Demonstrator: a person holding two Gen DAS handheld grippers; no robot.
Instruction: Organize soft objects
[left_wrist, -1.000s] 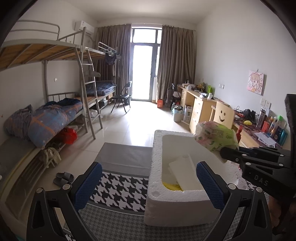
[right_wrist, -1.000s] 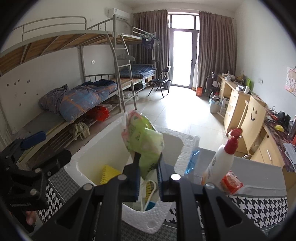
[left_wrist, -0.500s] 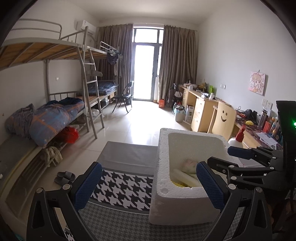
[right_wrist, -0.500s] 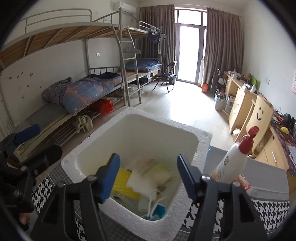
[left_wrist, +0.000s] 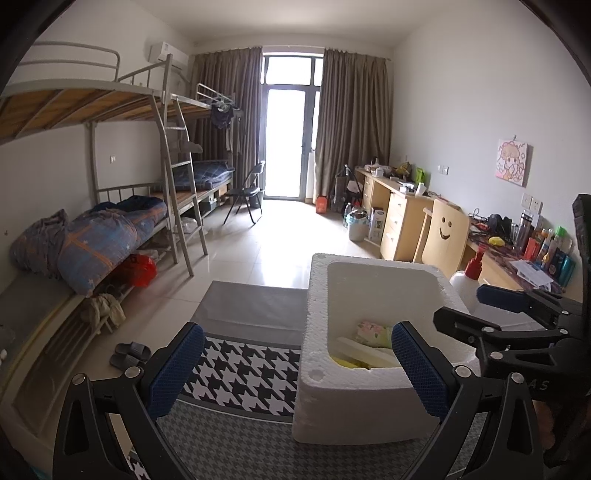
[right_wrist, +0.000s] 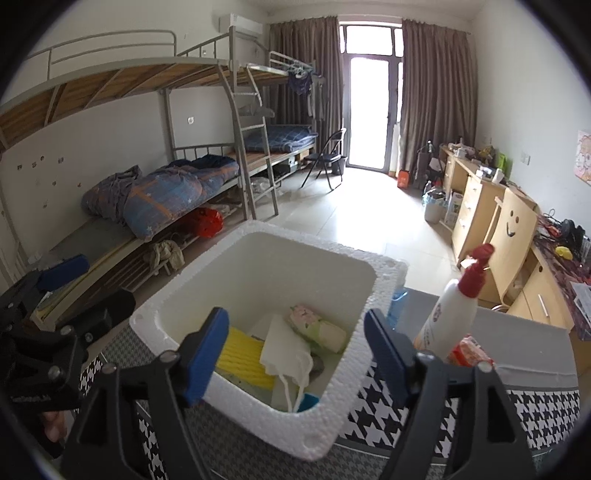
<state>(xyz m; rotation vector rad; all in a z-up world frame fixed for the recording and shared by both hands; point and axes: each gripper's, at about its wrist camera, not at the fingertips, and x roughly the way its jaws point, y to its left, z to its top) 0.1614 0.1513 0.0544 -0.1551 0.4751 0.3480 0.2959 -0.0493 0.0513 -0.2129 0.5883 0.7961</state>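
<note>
We stand over the tabletop (right_wrist: 532, 354), its houndstooth cloth bearing the white foam box (right_wrist: 373, 295) that anchors everything here. Inside the box lie the soft things gathered so far: a yellow sponge (right_wrist: 242, 354), a white foam sheet (right_wrist: 282, 345), a white face mask (right_wrist: 295, 373) and, toward the box's far side, the floral green pouch (right_wrist: 317, 328). Just outside the box's right wall stand a white pump bottle (right_wrist: 450, 314) and a red packet (right_wrist: 469, 354), which we judge may be the last soft item left to collect.

Our right claw (right_wrist: 295, 354) hangs above the box's near rim, jaws wide apart with nothing between them. Our left claw (left_wrist: 295, 365) hovers at the box's left near corner, jaws likewise spread and empty.

A second ago the right claw was pinched on the floral pouch, held above the box; its jaws have just been opening, and the pouch now rests inside. The left claw has kept its place beside the box.
</note>
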